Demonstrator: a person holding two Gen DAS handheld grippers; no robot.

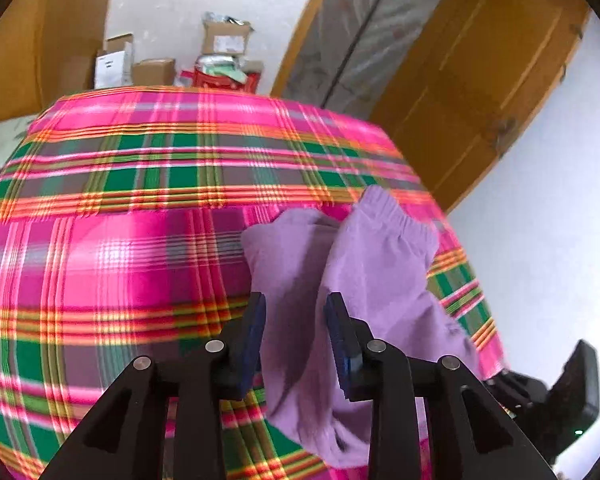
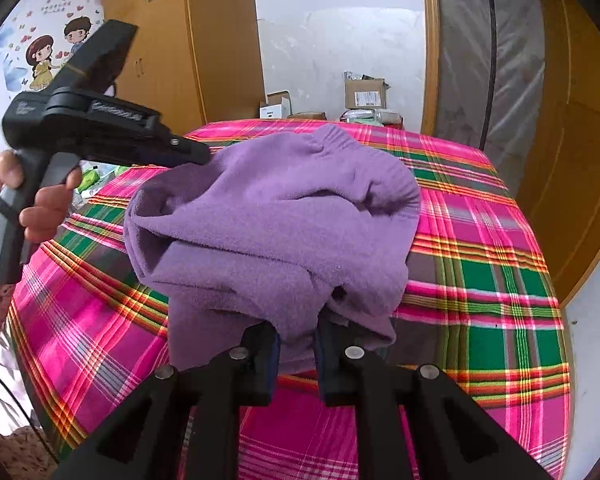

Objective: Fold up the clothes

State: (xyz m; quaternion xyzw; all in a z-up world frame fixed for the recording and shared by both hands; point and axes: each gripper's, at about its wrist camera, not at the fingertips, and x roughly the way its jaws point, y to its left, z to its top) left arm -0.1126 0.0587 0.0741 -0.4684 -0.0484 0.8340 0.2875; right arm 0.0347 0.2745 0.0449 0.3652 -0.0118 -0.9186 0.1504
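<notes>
A purple knit sweater (image 2: 276, 224) hangs bunched above the pink plaid bedspread (image 2: 480, 248), held up between both grippers. My right gripper (image 2: 298, 340) is shut on a fold at its near lower edge. My left gripper (image 1: 296, 312) has purple fabric between its blue pads and holds the sweater (image 1: 364, 272); in the right wrist view its tip (image 2: 196, 152) meets the sweater's far left edge. A ribbed cuff or hem (image 2: 396, 188) droops at the right. The right gripper's body shows at the left wrist view's lower right (image 1: 560, 392).
The bedspread (image 1: 120, 248) covers the whole bed. Cardboard boxes (image 1: 148, 64) and bags sit beyond its far end by the white wall. A wooden wardrobe (image 2: 156, 48) stands left, a wrapped mattress (image 2: 488, 60) and a wooden door (image 1: 480, 80) right. The person's hand (image 2: 44, 204) holds the left gripper's handle.
</notes>
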